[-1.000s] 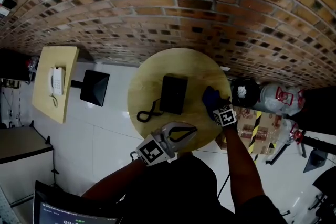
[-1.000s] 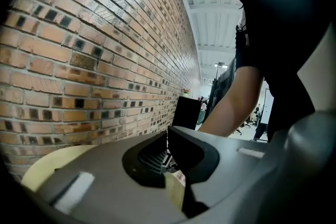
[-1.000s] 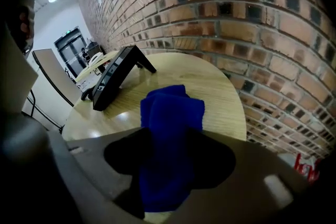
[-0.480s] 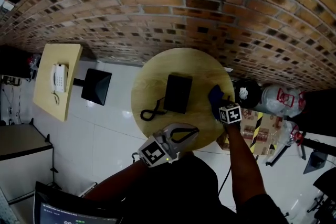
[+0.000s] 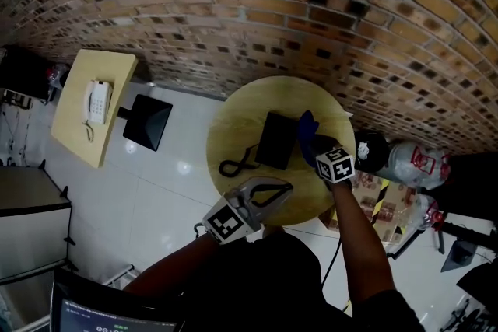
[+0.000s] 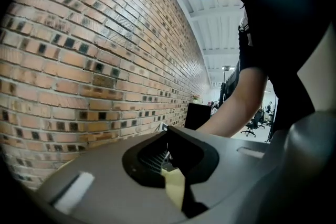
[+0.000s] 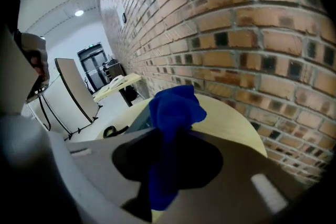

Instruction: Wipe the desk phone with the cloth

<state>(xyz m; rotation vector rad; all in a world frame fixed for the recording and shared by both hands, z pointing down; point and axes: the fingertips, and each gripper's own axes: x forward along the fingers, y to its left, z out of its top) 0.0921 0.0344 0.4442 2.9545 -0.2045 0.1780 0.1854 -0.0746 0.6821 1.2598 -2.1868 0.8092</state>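
Observation:
A black desk phone (image 5: 278, 141) lies on the round wooden table (image 5: 233, 128), its coiled cord (image 5: 237, 163) trailing to the left. My right gripper (image 5: 315, 142) hovers at the phone's right edge. Its jaws have just been closing and are shut on the blue cloth (image 5: 308, 124), which bunches up beyond the tips (image 7: 173, 107). In the right gripper view a sliver of the phone (image 7: 137, 119) shows behind the cloth. My left gripper (image 5: 286, 184) is over the table's near edge, apart from the phone, its jaws closed together with nothing in them (image 6: 172, 150).
A brick wall (image 5: 311, 19) runs behind the table. To the left stand a square yellow table (image 5: 74, 128) with a white phone (image 5: 98, 101) and a black stool (image 5: 148, 123). Bags and boxes (image 5: 408, 152) crowd the floor to the right.
The right gripper has closed on the blue cloth, lifted it off the table's right side and carried it left to the phone's edge. The left gripper has shifted slightly.

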